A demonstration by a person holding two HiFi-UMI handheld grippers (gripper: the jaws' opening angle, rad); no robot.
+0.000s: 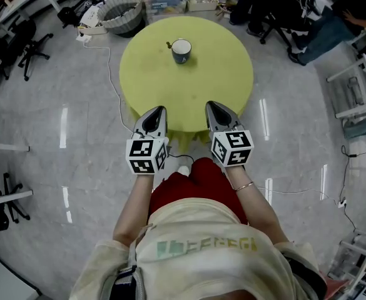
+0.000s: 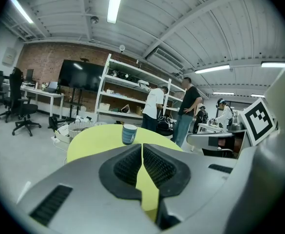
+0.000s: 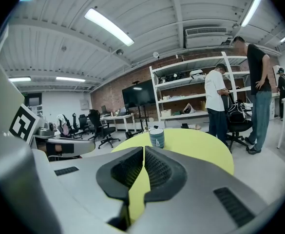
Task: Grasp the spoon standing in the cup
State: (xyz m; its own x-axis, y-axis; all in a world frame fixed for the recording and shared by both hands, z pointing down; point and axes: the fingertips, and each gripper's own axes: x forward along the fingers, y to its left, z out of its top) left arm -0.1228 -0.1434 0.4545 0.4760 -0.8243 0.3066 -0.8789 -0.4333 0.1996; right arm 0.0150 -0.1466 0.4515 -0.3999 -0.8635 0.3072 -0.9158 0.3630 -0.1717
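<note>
A dark blue cup (image 1: pixel 181 50) with a white inside stands at the far side of the round yellow-green table (image 1: pixel 220 80). A spoon (image 1: pixel 169 45) leans out of the cup to its left. My left gripper (image 1: pixel 156 114) is shut and empty at the table's near edge. My right gripper (image 1: pixel 214 109) hangs beside it, shut and empty too. The cup (image 2: pixel 129 133) shows straight ahead past the left gripper (image 2: pixel 142 147) tips. In the right gripper view the cup (image 3: pixel 157 138) stands just right of the right gripper (image 3: pixel 144 151) tips. Both grippers are well short of the cup.
A grey basket (image 1: pixel 121 14) and boxes of clutter (image 1: pixel 164 5) stand on the floor behind the table. Office chairs (image 1: pixel 20 49) are at the left. People (image 2: pixel 157 108) stand by white shelves (image 2: pixel 127 94) beyond the table. A white cable (image 1: pixel 111 74) runs along the floor left of the table.
</note>
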